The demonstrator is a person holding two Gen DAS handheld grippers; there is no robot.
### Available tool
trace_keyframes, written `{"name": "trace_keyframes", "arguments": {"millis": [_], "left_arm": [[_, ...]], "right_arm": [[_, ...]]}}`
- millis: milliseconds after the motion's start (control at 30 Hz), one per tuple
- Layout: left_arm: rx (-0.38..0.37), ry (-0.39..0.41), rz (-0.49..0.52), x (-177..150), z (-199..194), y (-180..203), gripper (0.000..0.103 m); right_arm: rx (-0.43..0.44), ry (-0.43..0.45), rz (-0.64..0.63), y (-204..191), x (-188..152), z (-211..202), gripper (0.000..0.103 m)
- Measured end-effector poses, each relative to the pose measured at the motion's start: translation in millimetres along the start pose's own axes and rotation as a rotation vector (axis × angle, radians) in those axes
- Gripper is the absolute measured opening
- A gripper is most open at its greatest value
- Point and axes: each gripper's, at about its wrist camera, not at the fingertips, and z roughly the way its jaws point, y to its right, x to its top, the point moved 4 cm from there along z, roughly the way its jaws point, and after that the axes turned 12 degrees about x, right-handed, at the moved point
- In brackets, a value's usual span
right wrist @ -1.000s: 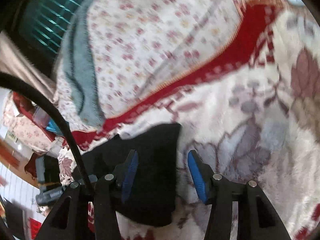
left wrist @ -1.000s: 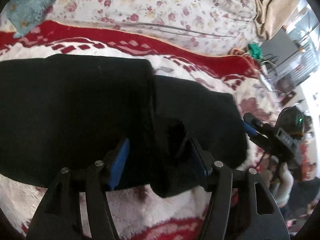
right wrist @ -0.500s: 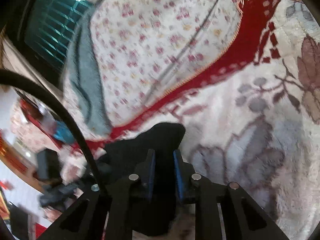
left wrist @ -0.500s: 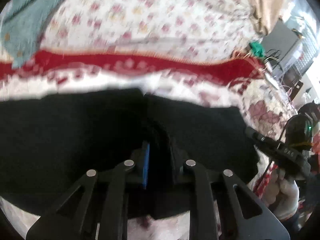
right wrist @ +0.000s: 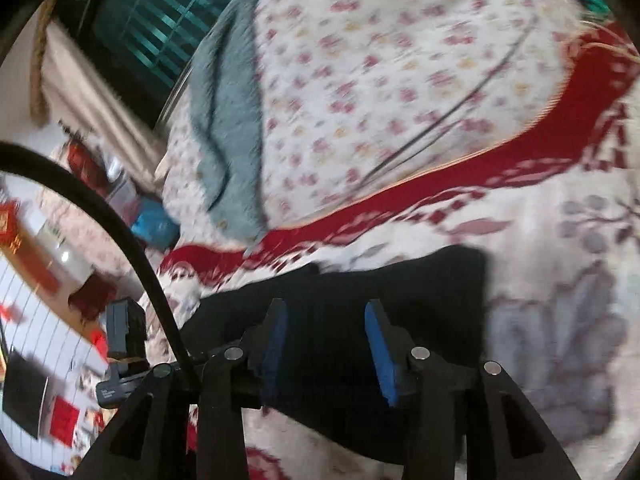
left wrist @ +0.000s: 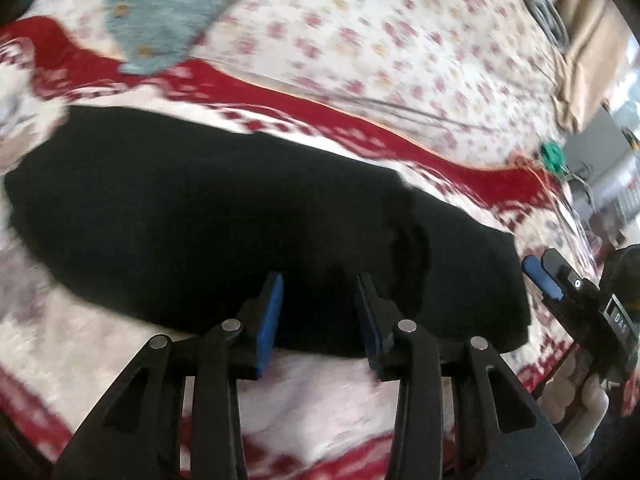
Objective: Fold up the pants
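Pants (left wrist: pixel 240 216): black, lying flat in a long band across the plush blanket (left wrist: pixel 320 404); a fold edge running down the cloth toward the right end in the left wrist view; near edge reaching just under both sets of blue pads

Left gripper (left wrist: pixel 319 312): over the near edge of the pants; jaws opening, part-way apart; black cloth seen in the gap, pads not pressing on it

Right gripper (right wrist: pixel 325 340): over the right end of the pants (right wrist: pixel 420 292); jaws opening, part-way apart; cloth behind the gap, nothing pinched; also visible at the right rim of the left wrist view (left wrist: pixel 552 280), held in a person's hand (left wrist: pixel 576 396)

Blanket: white and fluffy, with a red patterned border (left wrist: pixel 440 148) running behind the pants and grey leaf shapes (right wrist: pixel 560 320) beside their right end

Bed sheet (left wrist: pixel 400 40): pale with small red and yellow flowers, beyond the red border

Grey-blue towel (left wrist: pixel 172 12): on the flowered sheet, well apart from the pants, one corner hanging over the red border

Picture quality: both views blurred
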Motion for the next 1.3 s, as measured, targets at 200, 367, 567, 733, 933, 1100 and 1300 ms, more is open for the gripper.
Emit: {"name": "trace_keyframes", "arguments": {"millis": [200, 367, 567, 733, 933, 1100, 1300], "left_arm": [[0.027, 0.064, -0.192, -8.4, -29.3, -67.3, 0.063], [0.013, 0.103, -0.399, -10.6, -39.0, -118.4, 0.073], [0.028, 0.099, -0.512, -8.8, -30.3, -150.6, 0.073], [0.052, 0.126, -0.471, -5.1, -25.5, -143.6, 0.073], [0.007, 0.12, -0.491, 3.6, -10.2, -145.2, 0.081], [-0.021, 0.144, -0.441, 10.9, -0.2, -140.6, 0.097], [-0.021, 0.151, -0.408, 14.4, 6.4, -143.0, 0.035]], "right_arm": [[0.044, -0.083, -0.129, -33.2, -5.1, 56.0, 0.05], [0.086, -0.175, -0.197, -55.9, -8.4, 110.0, 0.051], [0.138, -0.266, -0.302, -89.9, -3.1, 165.7, 0.052], [0.176, -0.364, -0.421, -121.2, -0.2, 217.9, 0.052], [0.207, -0.508, -0.551, -142.9, 6.1, 288.7, 0.052], [0.226, -0.671, -0.595, -145.3, -0.3, 349.7, 0.053], [0.231, -0.733, -0.534, -129.7, -21.2, 388.0, 0.035]]}}
